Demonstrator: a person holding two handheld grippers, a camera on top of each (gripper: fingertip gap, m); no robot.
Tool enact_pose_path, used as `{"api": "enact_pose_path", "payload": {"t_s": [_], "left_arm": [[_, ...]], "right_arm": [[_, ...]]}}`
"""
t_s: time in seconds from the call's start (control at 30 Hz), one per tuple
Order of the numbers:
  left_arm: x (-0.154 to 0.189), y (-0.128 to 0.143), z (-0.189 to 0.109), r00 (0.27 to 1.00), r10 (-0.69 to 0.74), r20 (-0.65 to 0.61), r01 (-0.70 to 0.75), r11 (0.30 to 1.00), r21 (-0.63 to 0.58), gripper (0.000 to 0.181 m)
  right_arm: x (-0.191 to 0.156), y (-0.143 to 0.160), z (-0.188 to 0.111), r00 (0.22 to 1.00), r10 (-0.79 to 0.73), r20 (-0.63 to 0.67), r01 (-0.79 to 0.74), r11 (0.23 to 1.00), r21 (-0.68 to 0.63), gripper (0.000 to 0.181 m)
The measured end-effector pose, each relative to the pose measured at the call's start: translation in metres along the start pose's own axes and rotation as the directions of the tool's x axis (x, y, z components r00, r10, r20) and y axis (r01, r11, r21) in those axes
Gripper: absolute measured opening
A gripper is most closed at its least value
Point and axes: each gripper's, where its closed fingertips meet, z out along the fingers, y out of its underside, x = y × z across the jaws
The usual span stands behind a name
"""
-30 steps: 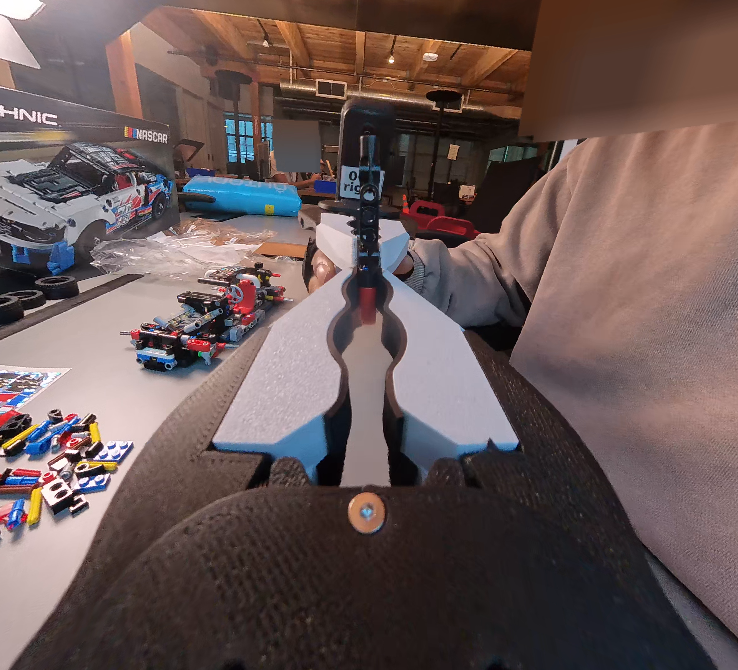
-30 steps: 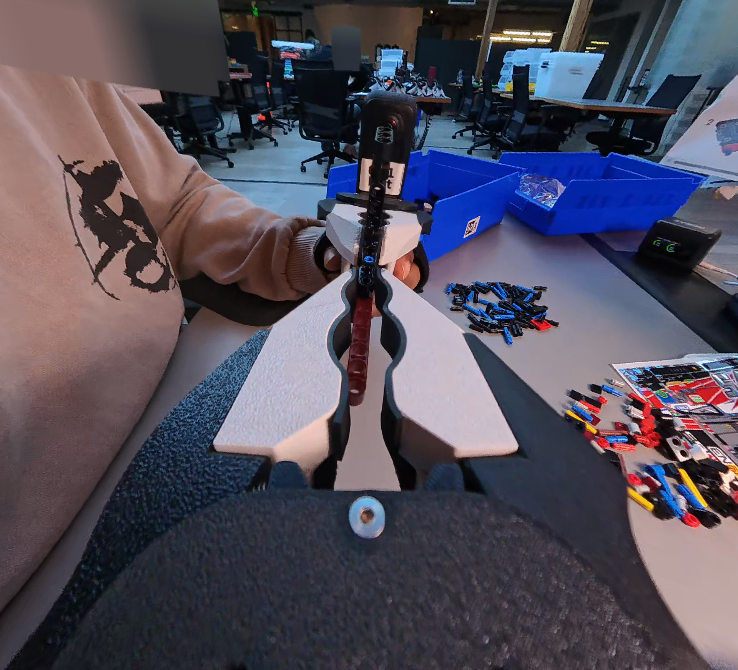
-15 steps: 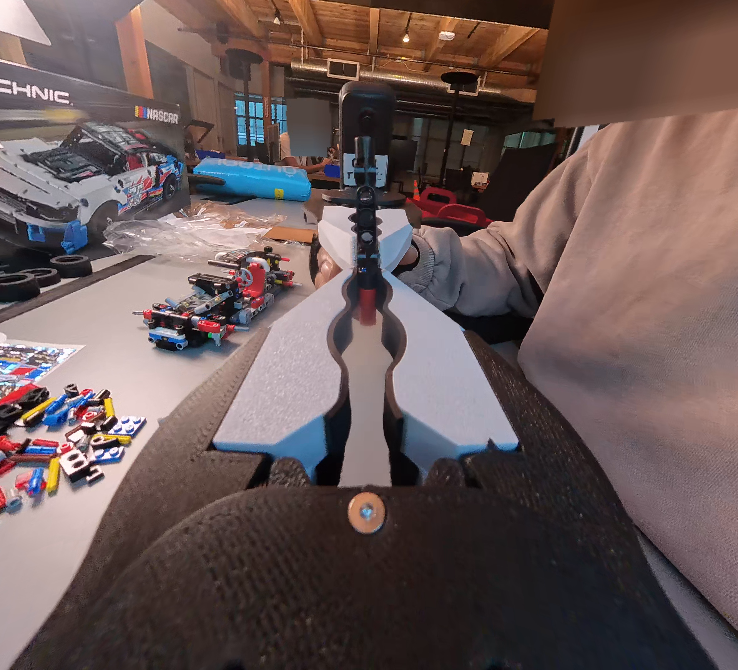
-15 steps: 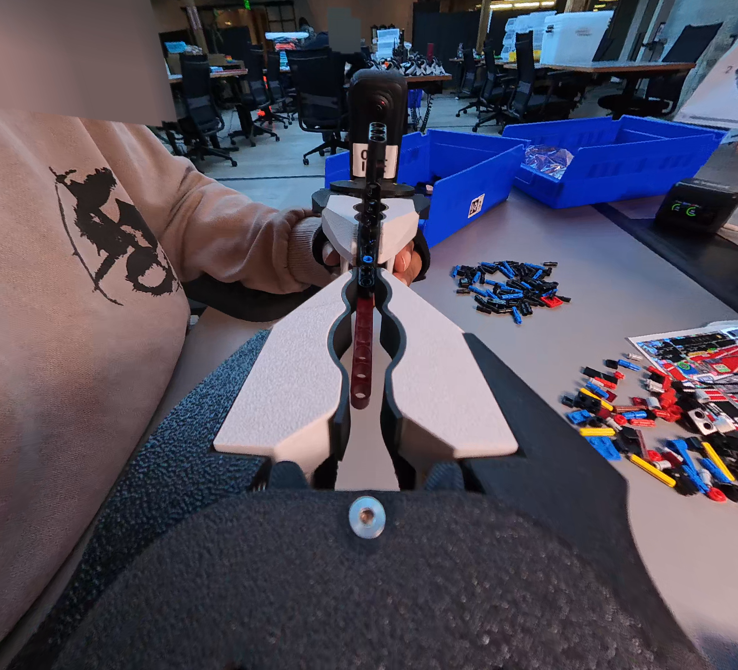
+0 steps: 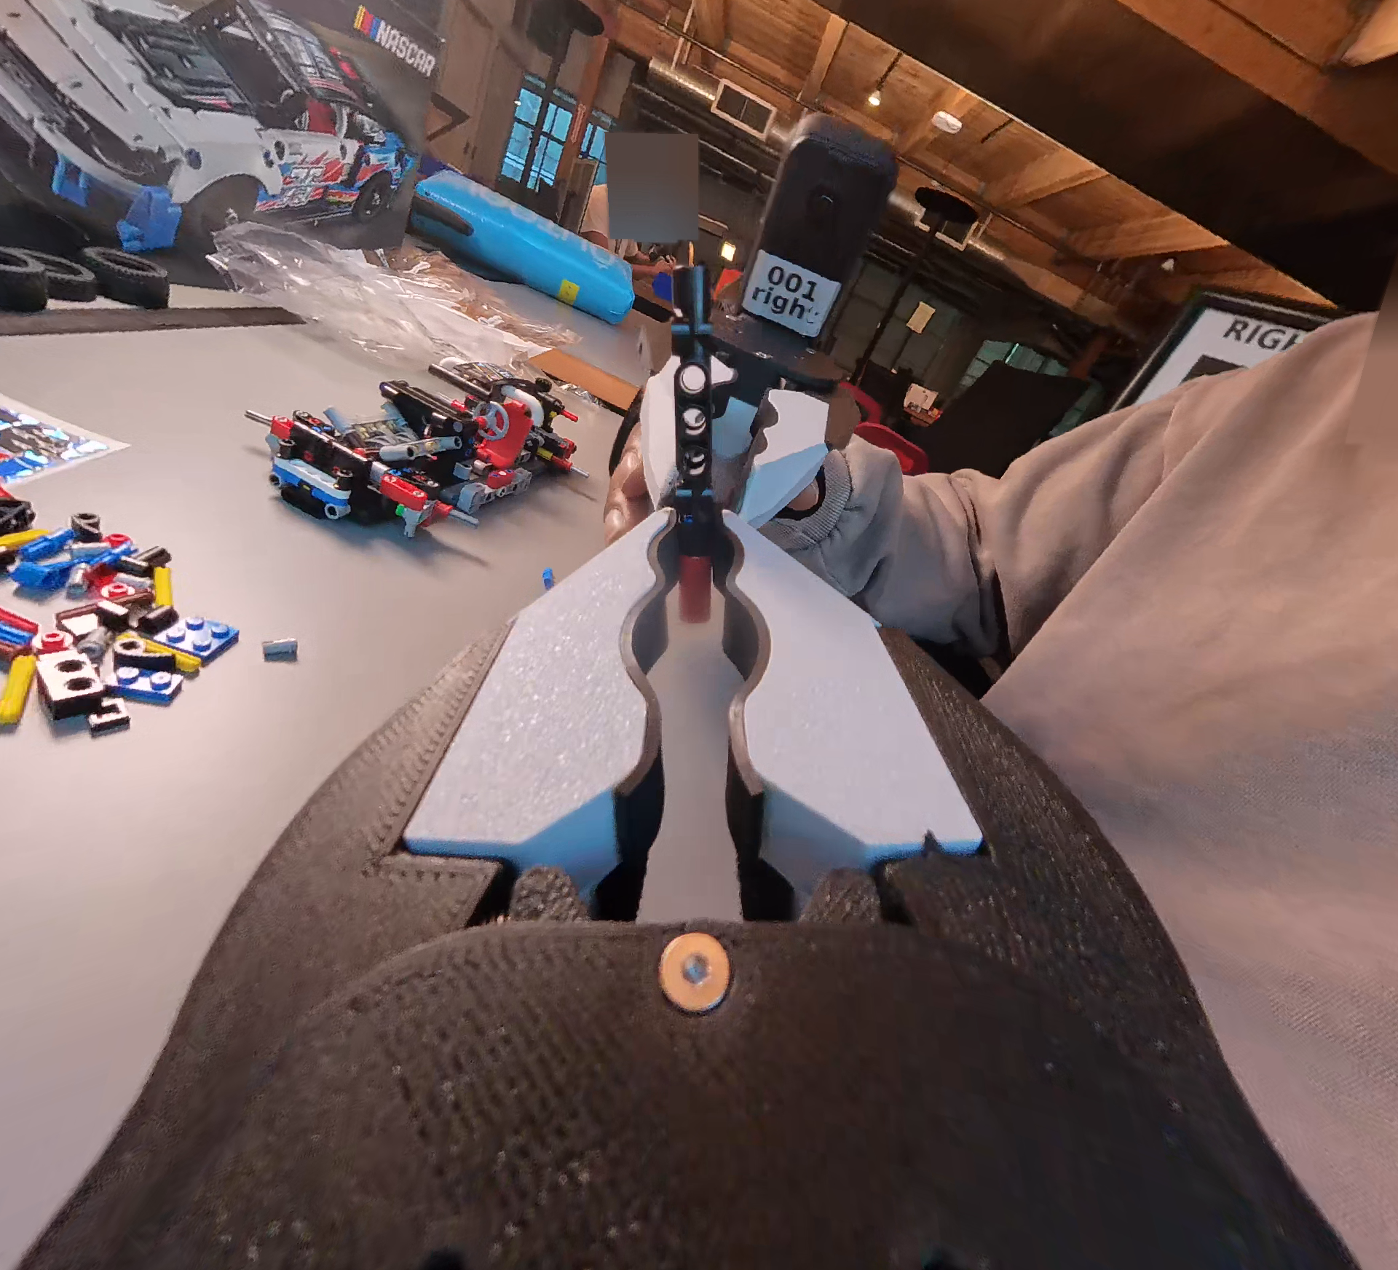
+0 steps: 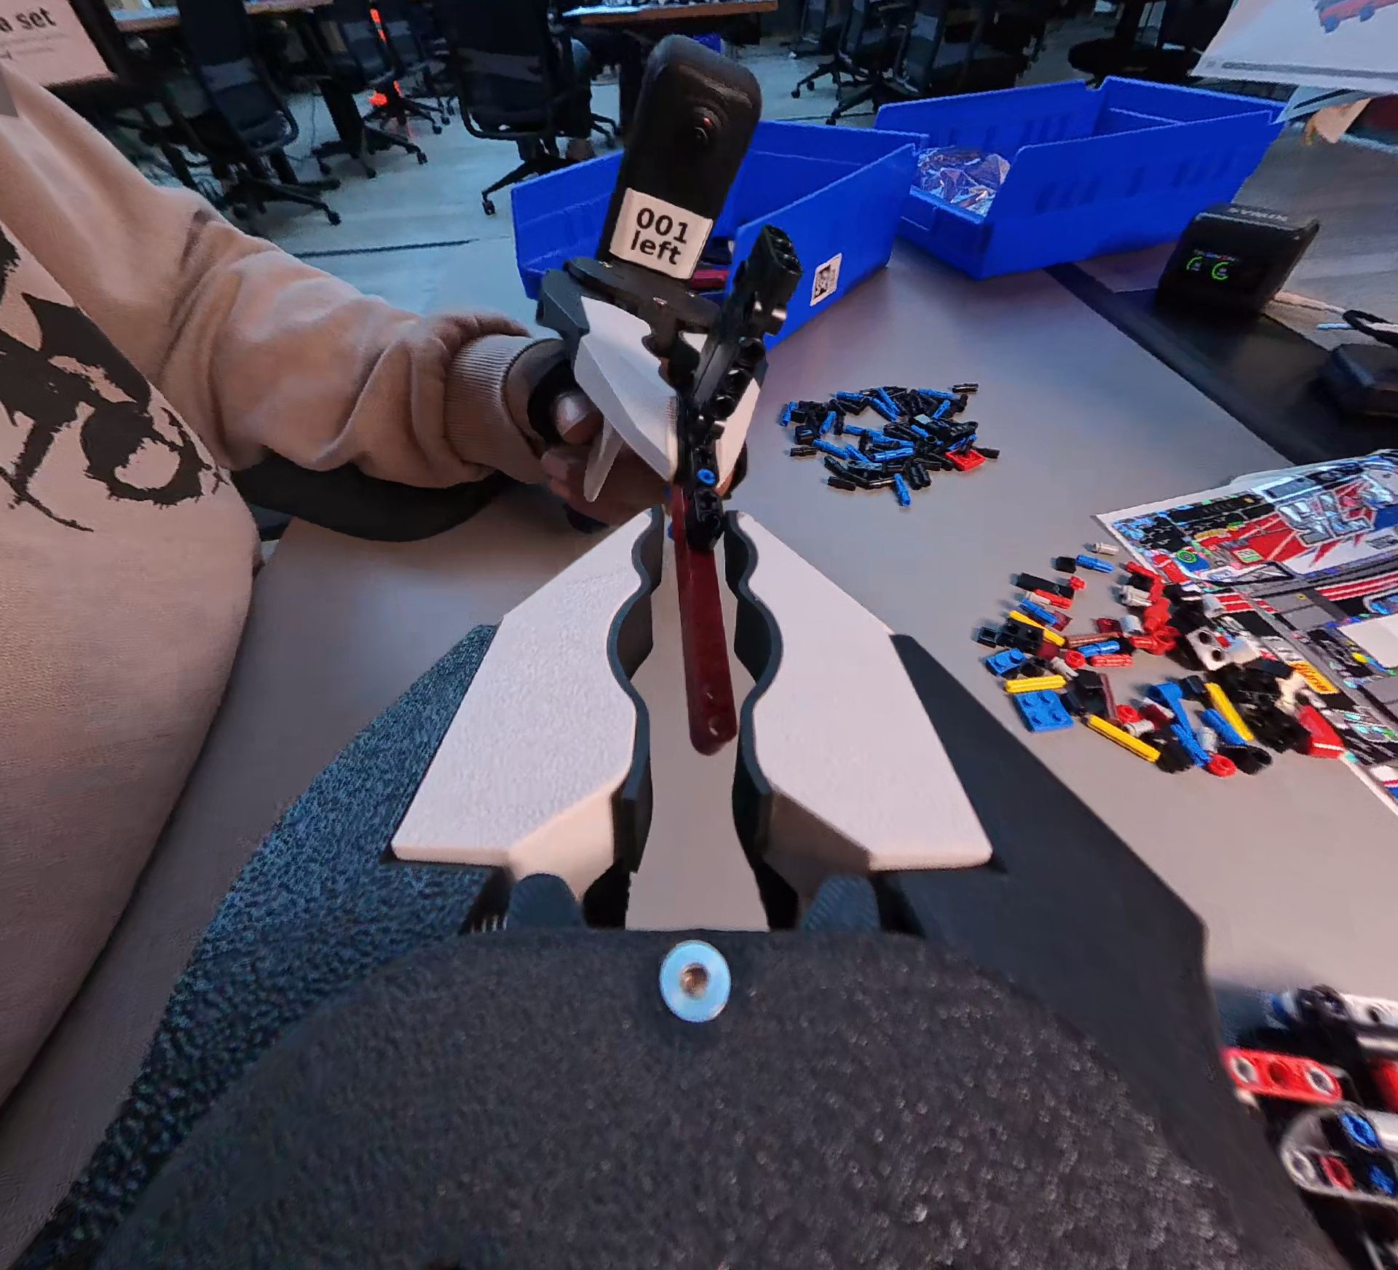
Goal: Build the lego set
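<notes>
Between both pinched hand-held gripper tips, black-and-red beam assembly, long axis running gripper-to-gripper.

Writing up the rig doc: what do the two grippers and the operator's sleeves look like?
Both match. Left gripper and right gripper: two pale grey wedge fingers with wavy black-lined inner edges, on a textured black body with one silver screw. Each carries an upright black camera bearing a white label. No cables visible. Sleeves are beige sweatshirt with ribbed cuffs; black print on the chest.

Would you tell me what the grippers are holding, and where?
Both grip one joined beam assembly: the right gripper and the left gripper each clamp near its junction.
</notes>
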Motion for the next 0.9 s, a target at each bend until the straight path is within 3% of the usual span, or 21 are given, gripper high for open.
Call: {"api": "enact_pose_path", "payload": {"t_s": [0.17, 0.4, 0.57, 0.63, 0.9], "left_arm": [[-0.025, 0.002, -0.004, 0.982, -0.172, 0.076, 0.17, 0.985, 0.036, 0.005], [-0.042, 0.019, -0.001, 0.927, -0.357, 0.117, 0.359, 0.933, 0.009, 0.005], [-0.043, 0.026, 0.004, 0.912, -0.389, 0.13, 0.394, 0.919, -0.016, 0.005], [-0.043, 0.026, 0.003, 0.908, -0.397, 0.131, 0.402, 0.916, -0.011, 0.005], [-0.043, 0.021, 0.0, 0.908, -0.4, 0.124, 0.402, 0.916, 0.01, 0.01]], "right_arm": [[0.018, 0.018, -0.015, 0.944, -0.269, -0.188, 0.254, 0.962, -0.103, 0.023], [0.036, 0.039, -0.016, 0.804, -0.526, -0.279, 0.456, 0.845, -0.28, 0.026], [0.03, 0.048, -0.009, 0.796, -0.555, -0.24, 0.481, 0.822, -0.303, 0.006], [0.03, 0.048, -0.008, 0.784, -0.572, -0.239, 0.495, 0.81, -0.315, 0.006], [0.027, 0.045, -0.009, 0.915, -0.357, -0.189, 0.323, 0.928, -0.186, 0.005]]}}
